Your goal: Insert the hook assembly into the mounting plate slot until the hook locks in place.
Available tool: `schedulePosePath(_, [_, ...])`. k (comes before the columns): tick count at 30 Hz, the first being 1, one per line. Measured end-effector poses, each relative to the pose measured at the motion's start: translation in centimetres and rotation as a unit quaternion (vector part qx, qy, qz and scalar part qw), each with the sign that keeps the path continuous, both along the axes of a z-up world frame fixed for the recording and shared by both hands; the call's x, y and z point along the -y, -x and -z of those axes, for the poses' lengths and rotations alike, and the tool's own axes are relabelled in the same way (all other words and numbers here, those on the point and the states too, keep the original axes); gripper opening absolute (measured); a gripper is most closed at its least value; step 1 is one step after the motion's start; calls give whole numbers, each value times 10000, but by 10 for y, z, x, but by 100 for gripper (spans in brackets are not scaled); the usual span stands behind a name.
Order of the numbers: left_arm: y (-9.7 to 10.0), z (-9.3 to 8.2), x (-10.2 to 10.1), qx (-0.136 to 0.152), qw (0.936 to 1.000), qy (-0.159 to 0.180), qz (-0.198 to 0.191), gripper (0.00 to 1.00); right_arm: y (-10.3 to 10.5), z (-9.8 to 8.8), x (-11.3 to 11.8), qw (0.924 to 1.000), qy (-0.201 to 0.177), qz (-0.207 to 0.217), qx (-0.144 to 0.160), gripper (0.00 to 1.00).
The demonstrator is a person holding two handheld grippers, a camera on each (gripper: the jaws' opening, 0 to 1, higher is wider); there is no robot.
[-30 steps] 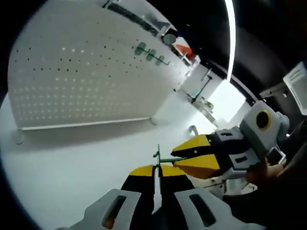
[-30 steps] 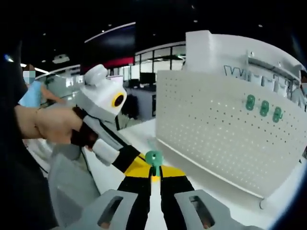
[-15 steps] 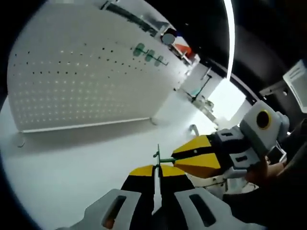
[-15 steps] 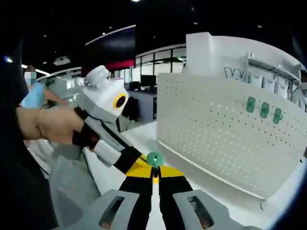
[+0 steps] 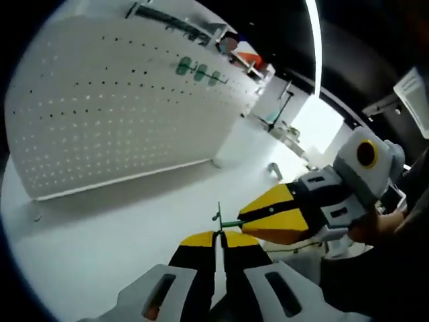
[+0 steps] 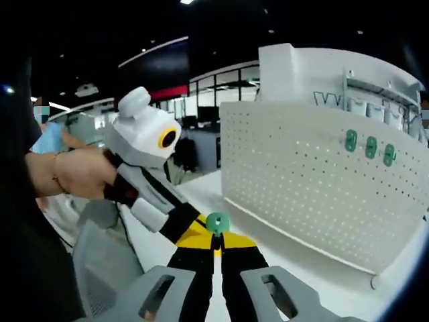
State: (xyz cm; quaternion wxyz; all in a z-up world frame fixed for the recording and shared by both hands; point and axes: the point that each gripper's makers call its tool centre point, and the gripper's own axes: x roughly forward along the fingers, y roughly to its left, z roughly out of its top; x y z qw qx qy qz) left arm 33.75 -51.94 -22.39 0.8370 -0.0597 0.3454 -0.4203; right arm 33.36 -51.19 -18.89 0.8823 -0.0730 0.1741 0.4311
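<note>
White surface (image 5: 100, 235) carries an upright white pegboard (image 6: 315, 181), with three green hooks (image 6: 369, 147) already seated near its upper edge. In front of the pegboard and well apart from it, the left hand-held gripper (image 5: 219, 236) and right hand-held gripper (image 6: 215, 241) meet, both clamped on one green hook assembly (image 6: 216, 223).

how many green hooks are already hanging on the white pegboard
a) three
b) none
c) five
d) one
a: three green hooks sit in a short row near the top of the pegboard in the right gripper view, and the same row of three shows on the board in the left gripper view.
</note>
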Motion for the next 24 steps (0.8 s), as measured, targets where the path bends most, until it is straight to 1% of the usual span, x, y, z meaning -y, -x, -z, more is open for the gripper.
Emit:
schedulePosePath(1, [1,1,2,34,10000,-47,70,4,1,1,0,10000,-12,22,-60,0])
schedulePosePath(3, [3,3,4,148,9997,-96,149,4,1,2,0,10000,-8,36,-81,0])
schedulePosePath(5, [8,5,8,286,9985,-129,457,5,1,3,1,9999,-35,45,-124,0])
schedulePosePath(6, [7,6,8,242,9990,-104,357,6,1,4,1,9999,-35,51,-141,0])
schedulePosePath(8, [7,7,7,173,9993,-41,324,6,1,6,3,9997,-88,80,-226,0])
schedulePosePath(9, [7,7,7,164,9993,-24,325,6,2,6,3,9990,-221,136,-360,0])
schedulePosePath(10, [7,7,7,168,9994,2,317,6,0,6,5,9985,-321,192,-407,0])
schedulePosePath(12, [6,5,6,217,9993,58,285,7,-1,5,7,9980,-387,232,-451,0])
schedulePosePath(14, [6,3,6,258,9992,110,274,13,0,6,8,9972,-451,258,-542,0])
schedulePosePath(15, [6,3,6,253,9992,122,280,18,0,6,9,9968,-495,269,-566,0])
schedulePosePath(16, [6,4,6,216,9993,120,267,27,0,6,9,9958,-605,294,-616,0])
schedulePosePath(17, [7,5,6,207,9994,101,264,33,0,6,9,9950,-660,310,-680,0])
schedulePosePath(19, [7,6,6,252,9993,35,281,43,-1,7,10,9942,-715,341,-724,0])
schedulePosePath(24, [12,5,12,290,9987,64,410,54,0,8,11,9935,-749,361,-777,0])
